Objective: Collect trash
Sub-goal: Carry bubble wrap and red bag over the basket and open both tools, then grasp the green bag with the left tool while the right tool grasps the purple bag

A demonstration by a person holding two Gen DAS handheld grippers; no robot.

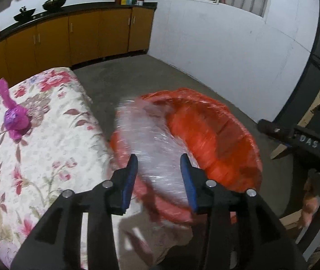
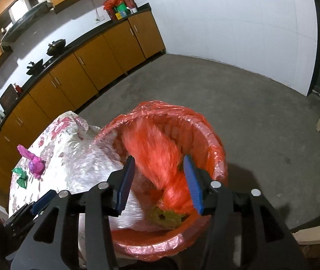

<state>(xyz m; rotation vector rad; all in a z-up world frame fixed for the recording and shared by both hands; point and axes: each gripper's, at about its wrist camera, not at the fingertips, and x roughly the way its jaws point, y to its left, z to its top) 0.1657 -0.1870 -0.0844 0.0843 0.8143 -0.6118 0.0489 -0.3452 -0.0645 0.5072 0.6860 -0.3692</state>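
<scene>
The clear plastic bag [image 1: 151, 139], blurred, is lying lengthwise from the left claw [image 1: 158, 175] toward the far rim of the red-lined bin [image 1: 234, 135]. That claw is standing spread, its pads off the bag. The right claw [image 2: 160, 180], spread too, is hanging over an orange bag [image 2: 157, 155] inside the bin; the contents are hard to make out. A magenta wrapper [image 1: 13, 117] is resting on the floral table [image 1: 54, 139], on a grey concrete floor [image 2: 250, 103].

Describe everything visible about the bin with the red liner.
The bin is round and open-topped, lined with a crinkly, translucent red plastic bag folded out over its rim. It stands upright on the grey concrete floor, right beside the flower-patterned table. Above its mouth blur a clear plastic sheet and an orange bag; something yellowish lies low inside.
</scene>
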